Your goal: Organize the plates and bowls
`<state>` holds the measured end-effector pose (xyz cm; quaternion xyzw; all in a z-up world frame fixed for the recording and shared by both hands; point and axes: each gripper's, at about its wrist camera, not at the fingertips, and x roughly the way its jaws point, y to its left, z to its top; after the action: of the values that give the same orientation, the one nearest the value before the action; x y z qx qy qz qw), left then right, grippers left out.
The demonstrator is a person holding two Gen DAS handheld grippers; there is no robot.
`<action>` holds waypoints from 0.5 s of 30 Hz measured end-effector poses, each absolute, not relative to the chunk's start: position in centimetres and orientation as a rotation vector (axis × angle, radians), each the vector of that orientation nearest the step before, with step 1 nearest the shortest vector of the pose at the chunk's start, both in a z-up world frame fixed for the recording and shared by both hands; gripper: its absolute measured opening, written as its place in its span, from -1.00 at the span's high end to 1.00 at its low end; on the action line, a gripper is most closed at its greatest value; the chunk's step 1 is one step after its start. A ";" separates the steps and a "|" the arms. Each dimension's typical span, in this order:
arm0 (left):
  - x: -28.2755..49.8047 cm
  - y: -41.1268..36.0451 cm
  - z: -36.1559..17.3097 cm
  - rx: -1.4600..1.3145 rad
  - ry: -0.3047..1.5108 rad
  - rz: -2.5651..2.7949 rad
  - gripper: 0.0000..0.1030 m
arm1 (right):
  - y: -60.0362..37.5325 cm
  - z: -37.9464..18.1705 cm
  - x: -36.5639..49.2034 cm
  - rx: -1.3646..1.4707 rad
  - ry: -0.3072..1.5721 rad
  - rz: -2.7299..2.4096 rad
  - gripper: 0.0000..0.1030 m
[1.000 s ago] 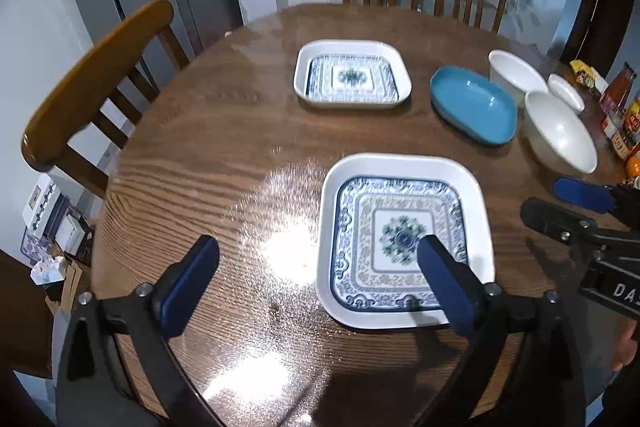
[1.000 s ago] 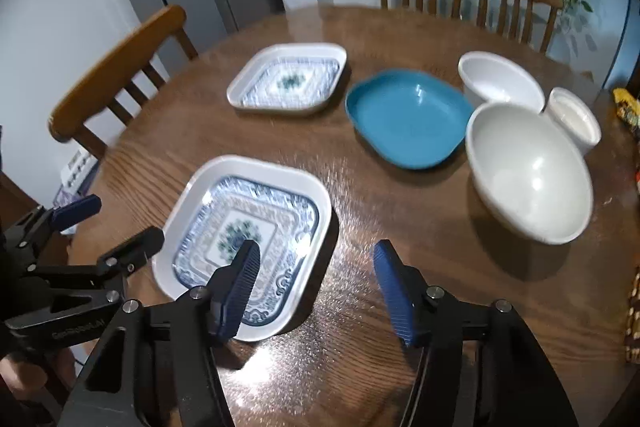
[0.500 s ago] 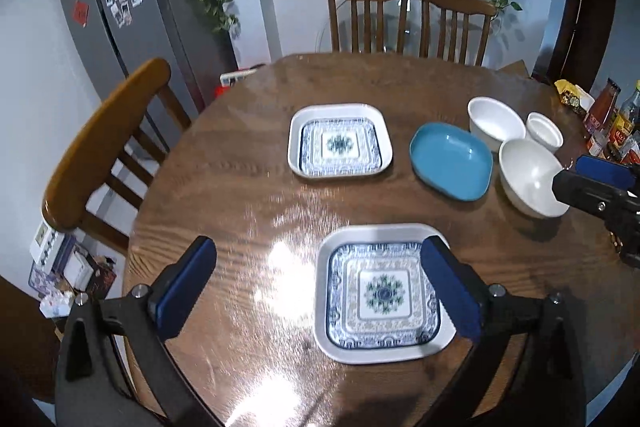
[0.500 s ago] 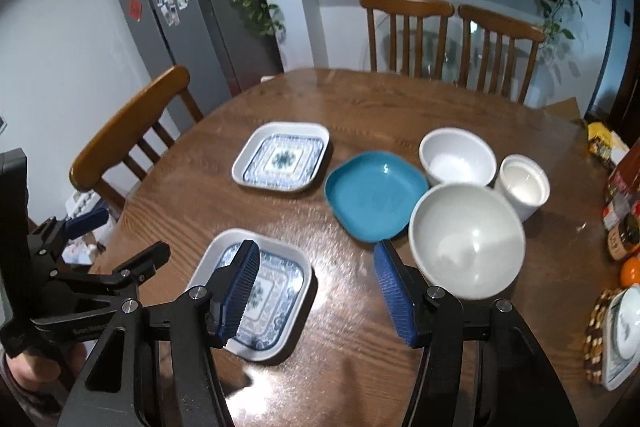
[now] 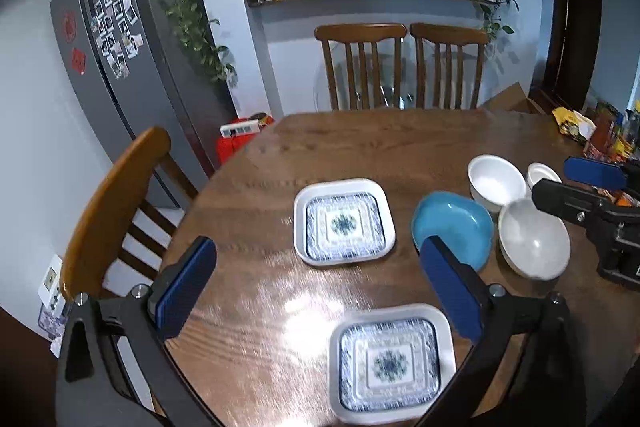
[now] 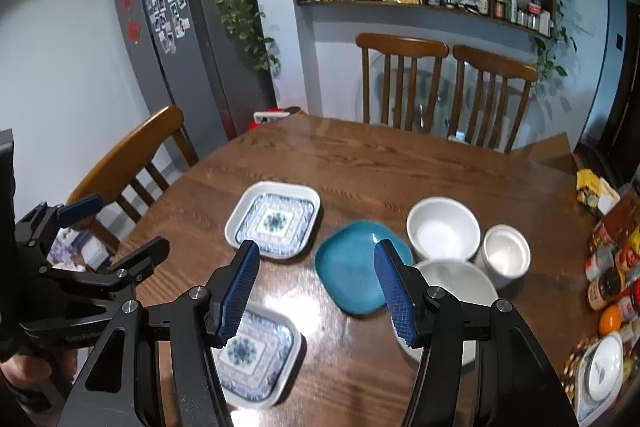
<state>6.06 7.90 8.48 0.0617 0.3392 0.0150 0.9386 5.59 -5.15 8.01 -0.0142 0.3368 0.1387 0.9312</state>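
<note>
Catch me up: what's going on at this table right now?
A person holds a tool in each hand above the wooden table; the left tool and right tool are both open and empty. Nothing is stacked: two patterned square plates, a blue plate and three white bowls each sit separately.
</note>
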 end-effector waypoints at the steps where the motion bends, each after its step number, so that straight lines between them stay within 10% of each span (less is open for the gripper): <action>1: 6.6 8.0 8.5 0.124 0.690 0.028 -0.98 | -5.0 8.0 6.0 -0.026 0.689 0.284 -0.17; 15: 17.3 11.7 -1.5 0.028 0.924 0.049 -0.94 | -0.8 -1.4 17.7 -0.047 0.905 0.304 -0.18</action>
<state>17.34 11.68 -1.51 0.0137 0.4458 0.0238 0.8947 17.74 -0.80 -1.40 -0.0228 0.4356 0.1465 0.8878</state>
